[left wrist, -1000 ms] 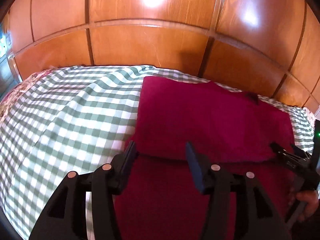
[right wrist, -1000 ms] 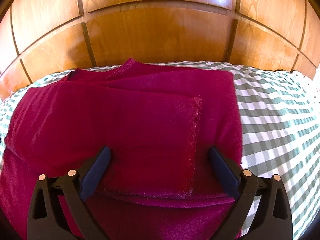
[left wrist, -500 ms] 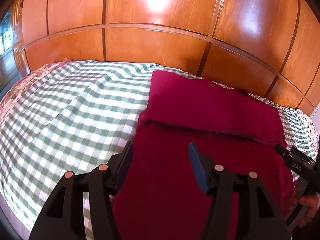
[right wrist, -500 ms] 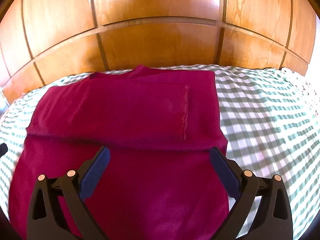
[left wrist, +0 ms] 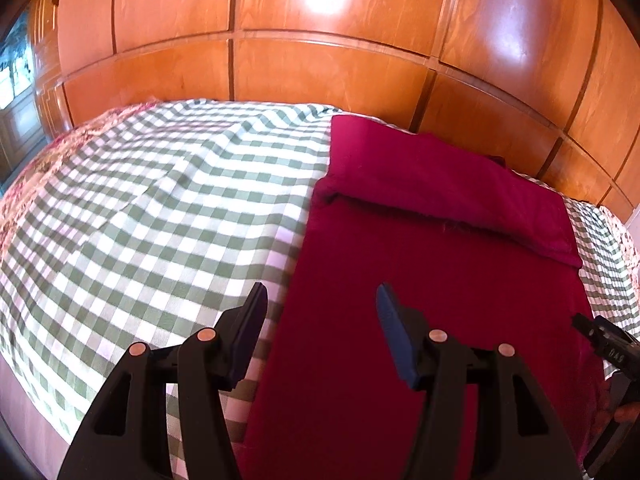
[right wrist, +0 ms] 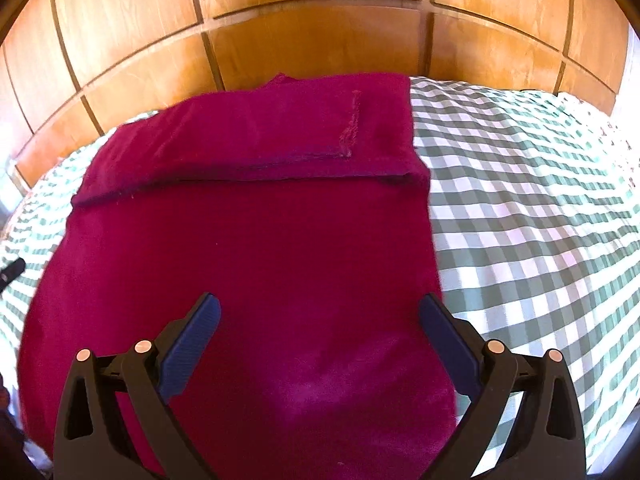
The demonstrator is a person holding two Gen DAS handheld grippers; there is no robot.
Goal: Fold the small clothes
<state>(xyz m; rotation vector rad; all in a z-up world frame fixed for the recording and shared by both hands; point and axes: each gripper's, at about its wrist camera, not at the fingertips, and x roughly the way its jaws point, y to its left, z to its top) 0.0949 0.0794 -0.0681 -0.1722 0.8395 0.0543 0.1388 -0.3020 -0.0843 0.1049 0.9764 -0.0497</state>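
A dark red garment (left wrist: pixel 432 280) lies flat on the bed, its far end folded over toward me into a band (left wrist: pixel 440 184). It also shows in the right wrist view (right wrist: pixel 248 256), with the folded band (right wrist: pixel 256 140) at the far end. My left gripper (left wrist: pixel 320 300) is open and empty above the garment's near left edge. My right gripper (right wrist: pixel 320 312) is open wide and empty above the garment's near right part. The right gripper's tip shows at the right edge of the left wrist view (left wrist: pixel 600 336).
The bed has a green and white checked cover (left wrist: pixel 152 216), also in the right wrist view (right wrist: pixel 528 200). A glossy wooden panelled headboard (left wrist: pixel 320 60) stands behind the bed. A floral sheet edge (left wrist: pixel 24 184) shows at the far left.
Both grippers have drawn back toward the near end of the garment, away from the folded band. The band stays where it lay. Both grippers stay open.
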